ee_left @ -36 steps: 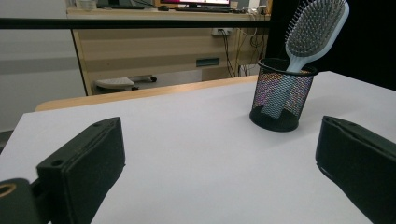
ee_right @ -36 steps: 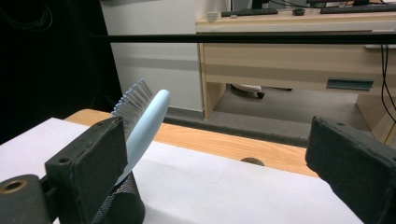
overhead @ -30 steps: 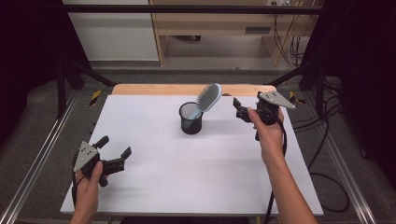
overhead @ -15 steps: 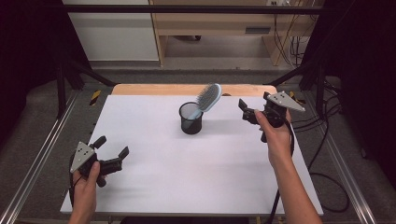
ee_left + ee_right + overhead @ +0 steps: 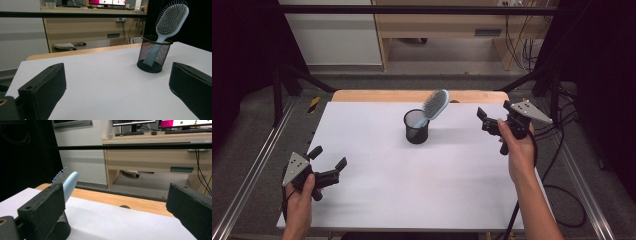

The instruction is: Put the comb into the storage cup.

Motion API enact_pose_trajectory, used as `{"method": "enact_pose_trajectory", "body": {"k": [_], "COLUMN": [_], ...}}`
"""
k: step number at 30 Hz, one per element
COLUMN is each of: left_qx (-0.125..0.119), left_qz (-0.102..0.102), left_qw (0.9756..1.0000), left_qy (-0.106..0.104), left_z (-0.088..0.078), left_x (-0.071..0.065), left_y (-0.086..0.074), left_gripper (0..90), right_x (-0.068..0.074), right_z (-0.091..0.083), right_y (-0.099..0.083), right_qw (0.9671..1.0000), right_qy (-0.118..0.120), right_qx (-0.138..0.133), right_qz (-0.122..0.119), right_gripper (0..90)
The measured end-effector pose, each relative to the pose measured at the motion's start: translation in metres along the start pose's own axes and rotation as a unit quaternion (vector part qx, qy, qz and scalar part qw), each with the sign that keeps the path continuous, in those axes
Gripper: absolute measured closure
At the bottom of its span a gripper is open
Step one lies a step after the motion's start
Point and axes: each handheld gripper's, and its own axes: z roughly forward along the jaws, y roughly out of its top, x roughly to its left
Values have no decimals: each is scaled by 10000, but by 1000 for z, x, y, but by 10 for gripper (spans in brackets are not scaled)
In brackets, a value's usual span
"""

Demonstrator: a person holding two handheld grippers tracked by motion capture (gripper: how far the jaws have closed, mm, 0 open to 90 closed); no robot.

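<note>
A black mesh cup [image 5: 416,128] stands on the white table [image 5: 412,190], at the back middle. A light blue hairbrush [image 5: 435,104] stands in it handle down, its head leaning right. My left gripper [image 5: 328,158] is open and empty near the front left corner, and points toward the cup. In the left gripper view the cup [image 5: 154,56] and brush [image 5: 171,18] stand far ahead, to the right between the spread jaws. My right gripper [image 5: 484,120] hangs open and empty to the right of the cup. In the right gripper view the brush [image 5: 69,182] shows behind the left jaw.
A wooden strip [image 5: 377,95] runs along the table's back edge. Metal frame rails [image 5: 257,165] flank the table on both sides. Cables [image 5: 562,165] trail off the right side. Behind the table stands a wooden desk [image 5: 155,157] with monitors.
My right gripper has drifted to the right, away from the cup, still open. The left gripper has shifted slightly left. Cup and brush have not moved.
</note>
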Motion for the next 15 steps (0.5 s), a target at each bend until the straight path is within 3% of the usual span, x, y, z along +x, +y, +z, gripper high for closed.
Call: {"method": "enact_pose_trajectory", "body": {"k": [15], "left_qx": [-16], "left_qz": [-14], "left_qw": [10000], "left_qy": [-49], "left_z": [-5], "left_x": [2], "left_y": [2], "left_gripper": [11], "right_x": [-16], "right_z": [-22], "right_y": [-17], "right_qw": [9999], "right_qy": [-138], "right_qx": [62], "right_qz": [-70], "right_gripper": [24]}}
